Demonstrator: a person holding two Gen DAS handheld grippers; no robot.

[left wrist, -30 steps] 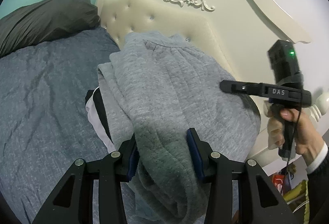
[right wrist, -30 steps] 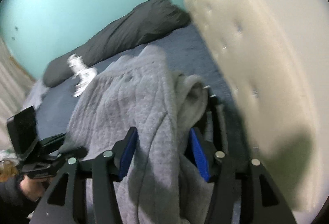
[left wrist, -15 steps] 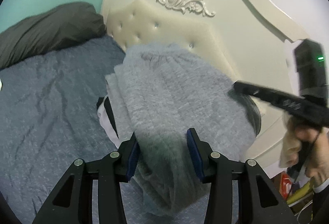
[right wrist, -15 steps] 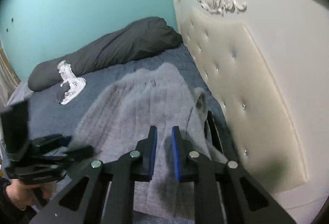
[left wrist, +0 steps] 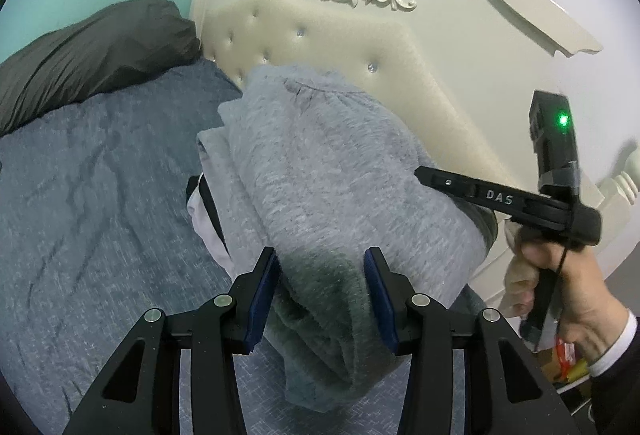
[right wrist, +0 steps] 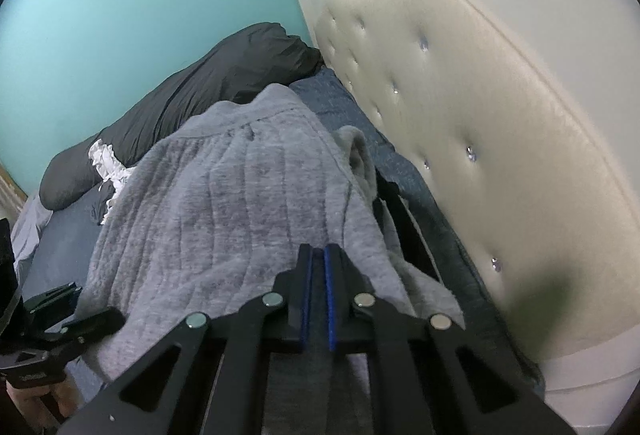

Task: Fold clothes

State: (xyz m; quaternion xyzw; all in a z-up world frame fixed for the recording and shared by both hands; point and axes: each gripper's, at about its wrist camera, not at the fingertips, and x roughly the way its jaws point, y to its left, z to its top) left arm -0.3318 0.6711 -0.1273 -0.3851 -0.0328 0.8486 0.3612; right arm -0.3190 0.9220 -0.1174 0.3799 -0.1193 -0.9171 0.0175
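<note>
Left wrist view shows the bed [left wrist: 80, 235] under its blue-grey cover, and against its headboard [left wrist: 332, 47] lies the grey fleece garment [left wrist: 320, 171], piled over a black-and-white garment [left wrist: 200, 211] on the side away from the headboard. Risk comes first from that bulk: the left gripper [left wrist: 324, 295] is clamped on a thick bunch of the fleece's near end, well out from the headboard, and a pull could drag the whole pile, the garment beneath included, rather than turn one layer. The right gripper [right wrist: 318, 287], whose jaws have just been closing, now stands with its pads nearly together at the fleece's near edge on the headboard side; whether cloth is pinched between them cannot be told, so a lift could come away empty, and the fold would skew.
</note>
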